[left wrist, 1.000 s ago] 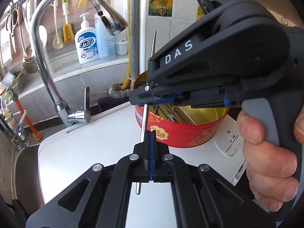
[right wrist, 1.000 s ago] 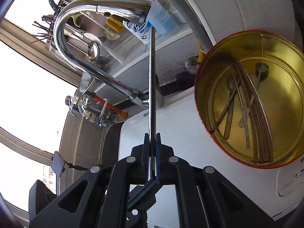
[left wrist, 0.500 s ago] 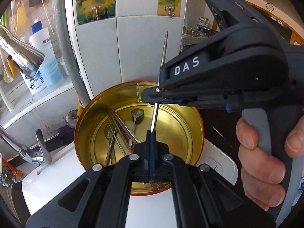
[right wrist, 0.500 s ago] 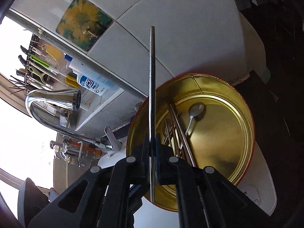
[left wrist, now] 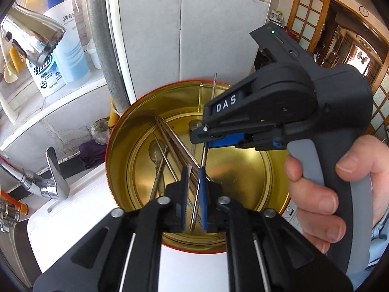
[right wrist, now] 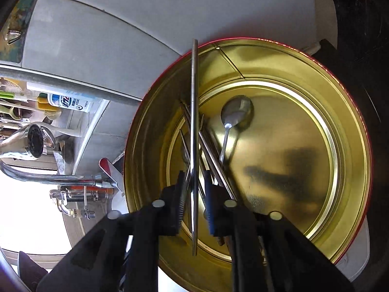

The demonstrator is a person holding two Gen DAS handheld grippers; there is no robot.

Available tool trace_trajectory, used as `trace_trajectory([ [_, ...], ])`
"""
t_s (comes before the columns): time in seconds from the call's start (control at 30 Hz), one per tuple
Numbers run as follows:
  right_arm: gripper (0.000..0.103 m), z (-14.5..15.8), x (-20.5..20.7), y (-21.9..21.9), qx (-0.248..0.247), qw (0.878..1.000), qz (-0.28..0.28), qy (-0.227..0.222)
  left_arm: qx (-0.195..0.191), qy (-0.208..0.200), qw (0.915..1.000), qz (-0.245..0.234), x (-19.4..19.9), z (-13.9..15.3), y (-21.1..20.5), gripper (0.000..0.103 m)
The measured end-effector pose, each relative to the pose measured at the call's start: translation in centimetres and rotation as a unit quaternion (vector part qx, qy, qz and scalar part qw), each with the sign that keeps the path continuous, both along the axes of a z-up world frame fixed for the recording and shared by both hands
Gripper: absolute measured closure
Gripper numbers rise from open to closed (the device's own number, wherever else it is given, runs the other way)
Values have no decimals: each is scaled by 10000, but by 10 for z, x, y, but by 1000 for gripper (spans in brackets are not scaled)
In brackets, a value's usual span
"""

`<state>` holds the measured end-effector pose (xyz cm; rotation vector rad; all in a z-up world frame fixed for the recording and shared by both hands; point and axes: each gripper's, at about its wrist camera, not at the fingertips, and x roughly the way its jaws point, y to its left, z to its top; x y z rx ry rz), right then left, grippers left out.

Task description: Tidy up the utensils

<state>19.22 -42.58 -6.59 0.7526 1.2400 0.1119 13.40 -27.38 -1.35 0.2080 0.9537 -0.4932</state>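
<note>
A round gold tin with a red rim holds several metal chopsticks and spoons. Both grippers hang over it. A single metal chopstick runs between the fingers of both. My left gripper is open, its pads apart around the chopstick's lower end. My right gripper is open too, with gaps on both sides of the chopstick; in the left wrist view its black body hides the chopstick's middle.
The tin stands on a white appliance top. A chrome faucet and its lever are at the left, with detergent bottles on a ledge. A white tiled wall rises behind the tin.
Both grippers moved further over the tin and tipped down toward it. Both sets of fingers, shut on the chopstick before, have opened, and the chopstick now sits loose between them.
</note>
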Motion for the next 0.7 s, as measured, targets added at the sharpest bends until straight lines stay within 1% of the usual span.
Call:
trace_trajectory([
  [0.03,23,4,-1,-1,-68,9999,-110,-41,57,-98,9999,51,-2,2,2,34],
  [0.07,16,10,-3,-2,-195,9995,-199,-163,161,-308,9992,208,-4,5,5,28],
  [0.1,16,17,-5,-2,-353,9986,-254,-301,157,-407,9987,247,-6,6,8,28],
  [0.17,13,24,-7,1,-575,9974,-211,-384,42,-298,9993,214,-5,6,13,28],
  [0.27,13,27,-8,3,-514,9980,-89,-357,65,-283,9993,248,-5,5,15,28],
  [0.47,13,24,-16,5,-572,9979,-88,-278,71,-234,9995,221,-4,2,17,28],
  [0.7,13,30,-21,6,-633,9974,-52,-342,82,-208,9995,234,-4,0,17,28],
])
